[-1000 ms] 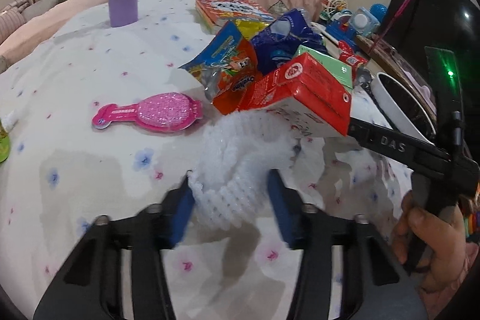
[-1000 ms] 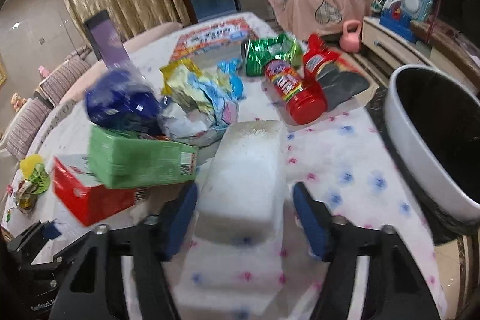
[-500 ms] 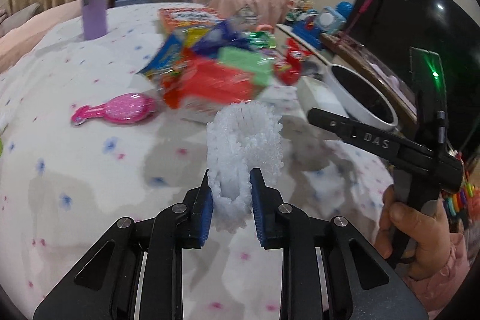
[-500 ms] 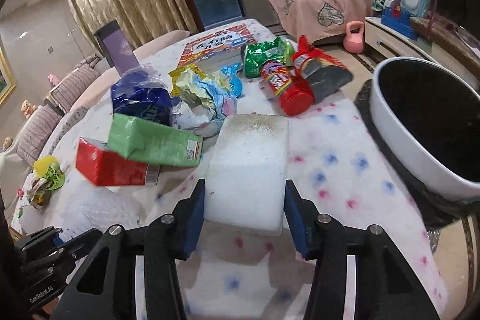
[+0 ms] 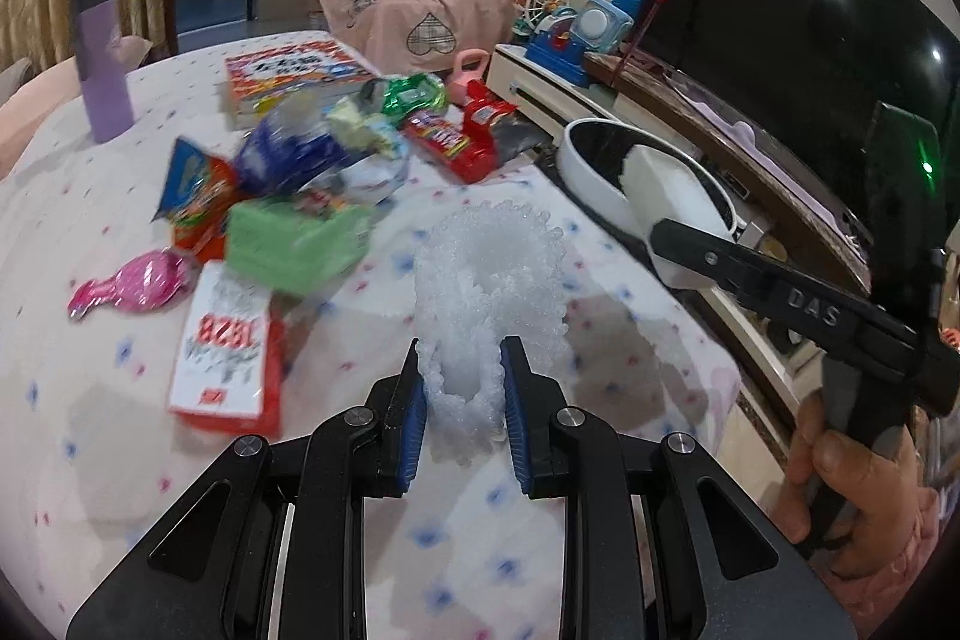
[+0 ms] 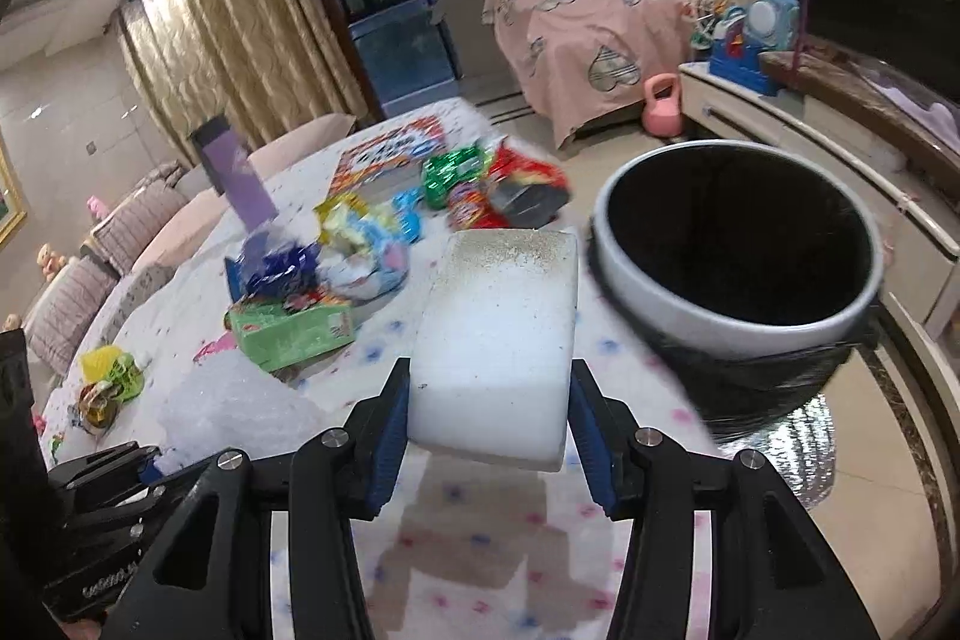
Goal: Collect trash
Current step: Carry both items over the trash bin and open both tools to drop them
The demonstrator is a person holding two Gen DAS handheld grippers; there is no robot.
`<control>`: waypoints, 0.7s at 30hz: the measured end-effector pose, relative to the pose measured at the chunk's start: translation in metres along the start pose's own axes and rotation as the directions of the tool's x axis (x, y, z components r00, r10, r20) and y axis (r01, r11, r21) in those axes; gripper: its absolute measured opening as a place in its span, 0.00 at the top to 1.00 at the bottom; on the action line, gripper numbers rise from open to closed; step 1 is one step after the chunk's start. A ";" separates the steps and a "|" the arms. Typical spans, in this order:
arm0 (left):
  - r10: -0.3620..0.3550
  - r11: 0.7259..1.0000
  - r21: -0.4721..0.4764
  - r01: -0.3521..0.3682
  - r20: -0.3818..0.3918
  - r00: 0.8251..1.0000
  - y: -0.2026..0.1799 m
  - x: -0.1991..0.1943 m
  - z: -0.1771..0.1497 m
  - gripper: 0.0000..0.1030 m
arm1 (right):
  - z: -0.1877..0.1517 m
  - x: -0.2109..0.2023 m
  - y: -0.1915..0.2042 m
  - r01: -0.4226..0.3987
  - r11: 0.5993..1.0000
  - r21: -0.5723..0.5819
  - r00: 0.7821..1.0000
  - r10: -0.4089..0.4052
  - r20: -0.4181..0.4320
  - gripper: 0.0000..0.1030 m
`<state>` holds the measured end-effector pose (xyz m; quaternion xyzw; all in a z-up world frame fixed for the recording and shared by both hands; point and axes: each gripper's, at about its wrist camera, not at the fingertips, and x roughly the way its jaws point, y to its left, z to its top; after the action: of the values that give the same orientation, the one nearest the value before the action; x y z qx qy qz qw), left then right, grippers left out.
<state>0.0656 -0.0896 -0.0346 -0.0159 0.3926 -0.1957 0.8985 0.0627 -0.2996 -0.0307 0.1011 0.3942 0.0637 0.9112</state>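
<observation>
My left gripper [image 5: 461, 388] is shut on a white foam net sleeve [image 5: 489, 280] and holds it above the flowered tablecloth [image 5: 108, 388]. My right gripper [image 6: 489, 418] is shut on a white foam block [image 6: 498, 334], lifted and close to the rim of the white trash bin [image 6: 738, 304] with its black liner. In the left wrist view the foam block [image 5: 666, 196] hangs at the bin's [image 5: 594, 172] edge. A pile of wrappers and cartons [image 5: 300, 196] lies on the table.
A red-and-white carton [image 5: 228, 346], a green carton [image 6: 288, 334], a pink hairbrush [image 5: 132, 286], a purple tumbler [image 5: 102, 58] and a printed box [image 5: 288, 70] lie on the table. A TV [image 5: 798, 40] and toys stand to the right.
Both grippers closed on their items and lifted them. The right gripper moved the foam block right toward the bin. The red carton tipped over flat.
</observation>
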 end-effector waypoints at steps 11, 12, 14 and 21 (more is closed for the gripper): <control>-0.032 0.998 0.062 0.032 -0.003 0.999 -0.043 0.030 0.036 0.79 | 0.011 -0.022 -0.057 0.069 0.995 0.074 0.996 -0.072 0.050 0.51; -0.037 0.997 0.065 0.037 -0.006 0.999 -0.046 0.033 0.040 0.79 | 0.013 -0.023 -0.061 0.072 0.994 0.080 0.996 -0.076 0.052 0.51; -0.044 0.997 0.069 0.044 -0.009 0.999 -0.053 0.040 0.048 0.79 | 0.016 -0.023 -0.069 0.082 0.992 0.092 0.995 -0.087 0.056 0.51; -0.060 0.995 0.080 0.062 -0.024 0.998 -0.075 0.066 0.076 0.78 | 0.028 -0.019 -0.093 0.104 0.989 0.109 0.993 -0.109 0.043 0.50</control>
<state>0.1348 -0.1927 -0.0142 0.0104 0.3935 -0.2389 0.8877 0.0734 -0.3971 -0.0207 0.1299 0.3794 -0.0086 0.9160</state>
